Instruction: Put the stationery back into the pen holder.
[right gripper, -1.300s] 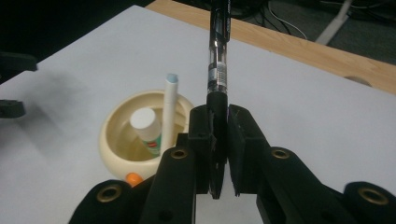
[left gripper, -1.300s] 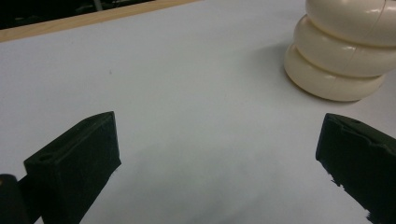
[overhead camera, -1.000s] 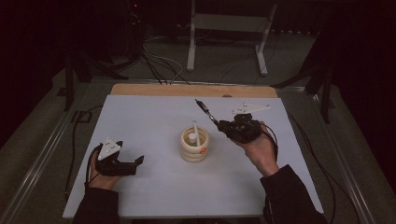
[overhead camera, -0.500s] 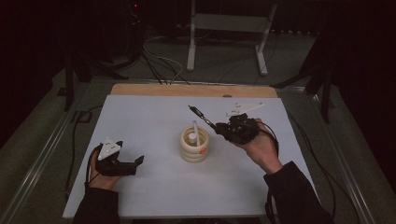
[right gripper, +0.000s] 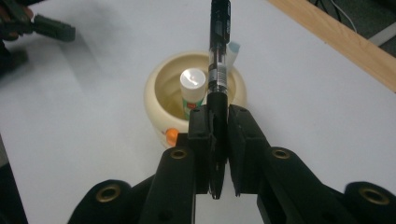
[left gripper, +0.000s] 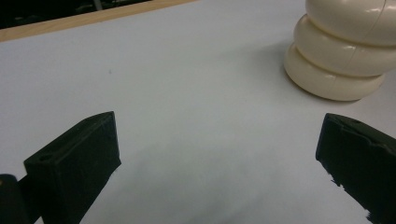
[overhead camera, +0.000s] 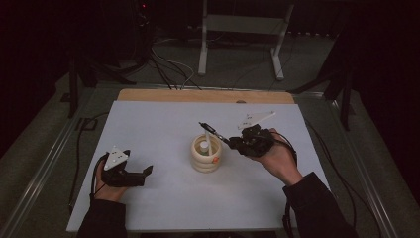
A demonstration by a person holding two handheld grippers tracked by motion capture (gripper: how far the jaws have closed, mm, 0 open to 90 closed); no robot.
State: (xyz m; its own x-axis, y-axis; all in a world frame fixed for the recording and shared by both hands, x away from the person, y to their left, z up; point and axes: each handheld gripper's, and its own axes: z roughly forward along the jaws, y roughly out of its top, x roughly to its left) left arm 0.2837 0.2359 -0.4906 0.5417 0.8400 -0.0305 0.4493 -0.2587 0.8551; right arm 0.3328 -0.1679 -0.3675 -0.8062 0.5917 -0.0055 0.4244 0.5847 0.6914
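Observation:
A cream ribbed holder [overhead camera: 207,153] stands mid-table, and a white-capped tube [right gripper: 193,88] is upright inside it. My right gripper [overhead camera: 230,142] is just to its right, shut on the end of a black pen [overhead camera: 210,131]. The pen slants up and left over the holder's mouth. In the right gripper view the pen [right gripper: 219,51] runs straight out from my right gripper [right gripper: 218,116], above the holder [right gripper: 159,98]. My left gripper [overhead camera: 147,171] rests on the table at the left, open and holding nothing. The holder [left gripper: 345,51] is beyond my left gripper [left gripper: 219,154].
A white sheet [overhead camera: 158,124] covers the table, with a wooden strip [overhead camera: 198,95] along the far edge. Cables and a metal stand [overhead camera: 237,29] lie on the dark floor behind. An orange mark [right gripper: 171,135] shows on the holder's side.
The pen's free end has swung lower and to the left, over the holder. The left gripper has stayed where it was.

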